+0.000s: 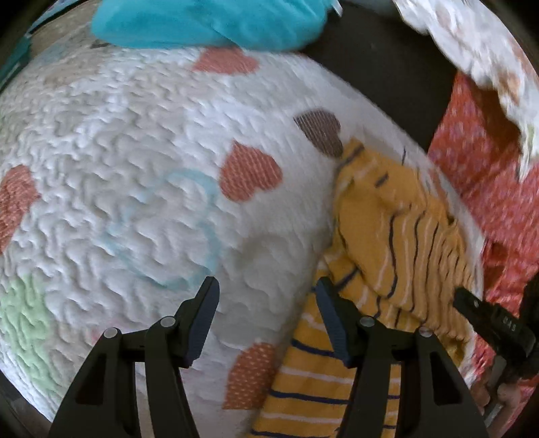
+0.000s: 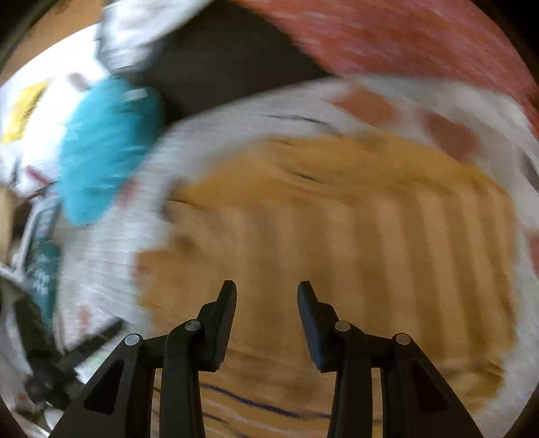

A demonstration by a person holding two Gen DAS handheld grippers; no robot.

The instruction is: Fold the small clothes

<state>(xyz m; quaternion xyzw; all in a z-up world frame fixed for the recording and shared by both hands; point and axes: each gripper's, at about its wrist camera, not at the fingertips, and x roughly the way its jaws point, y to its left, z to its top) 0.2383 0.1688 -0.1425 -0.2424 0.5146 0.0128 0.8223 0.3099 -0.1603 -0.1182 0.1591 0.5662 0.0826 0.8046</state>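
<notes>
A small yellow garment with white and navy stripes (image 1: 394,236) lies rumpled on a white quilted cover with heart patches (image 1: 134,151). My left gripper (image 1: 266,286) is open and empty, over the cover just left of the garment's edge. The right gripper shows in the left wrist view as a black finger (image 1: 485,313) at the garment's right side. In the right wrist view, which is motion-blurred, my right gripper (image 2: 266,289) is open and empty, directly above the yellow garment (image 2: 353,219).
A teal garment (image 1: 209,23) lies at the far edge of the cover; it also shows in the right wrist view (image 2: 104,148). A red patterned fabric (image 1: 485,161) lies to the right, with a dark gap (image 1: 380,67) beyond the cover.
</notes>
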